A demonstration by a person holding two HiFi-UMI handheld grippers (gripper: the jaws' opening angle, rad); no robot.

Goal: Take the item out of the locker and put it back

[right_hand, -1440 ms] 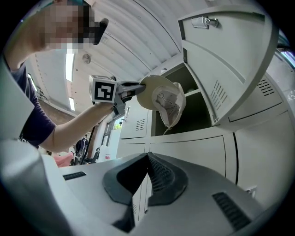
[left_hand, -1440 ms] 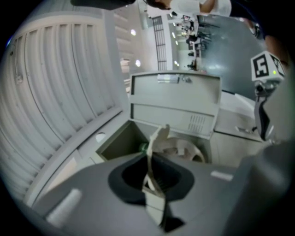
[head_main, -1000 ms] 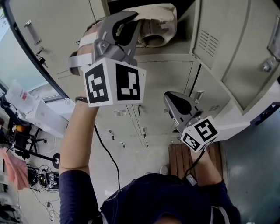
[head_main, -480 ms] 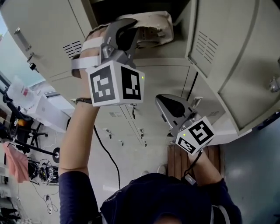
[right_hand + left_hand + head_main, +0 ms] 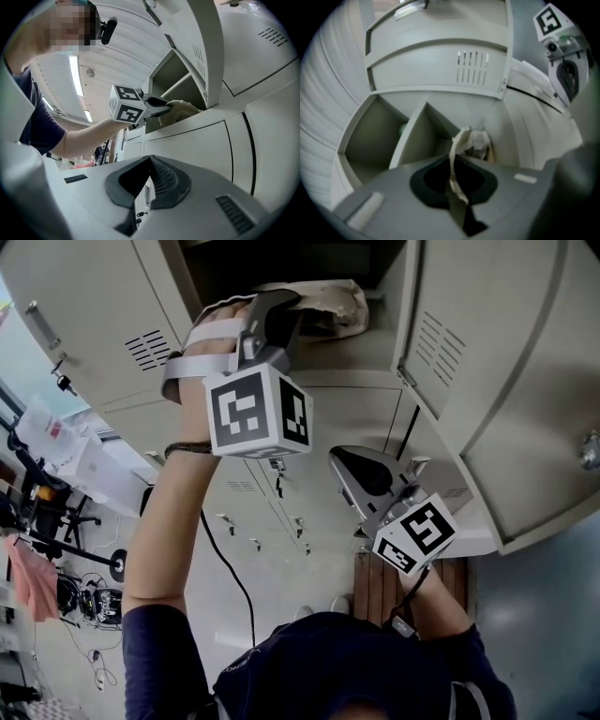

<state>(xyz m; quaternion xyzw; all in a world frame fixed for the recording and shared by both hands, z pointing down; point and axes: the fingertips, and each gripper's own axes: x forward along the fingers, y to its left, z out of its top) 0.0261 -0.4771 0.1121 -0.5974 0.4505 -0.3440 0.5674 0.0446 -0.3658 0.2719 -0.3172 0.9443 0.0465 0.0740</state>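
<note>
Left gripper (image 5: 279, 313) clamped on fabric edge of cream bag (image 5: 328, 307). Bag sits at front edge of open locker (image 5: 370, 351) compartment, dead ahead of jaws, long axis across opening. Right gripper (image 5: 343, 463) closed, empty, lower, well apart, so left is nearer.

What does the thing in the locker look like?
Look at the wall of grey lockers and find the dark open compartment. In its mouth sits a crumpled cream cloth bundle, pinched by the left gripper. It is the only soft thing among metal doors.
</note>
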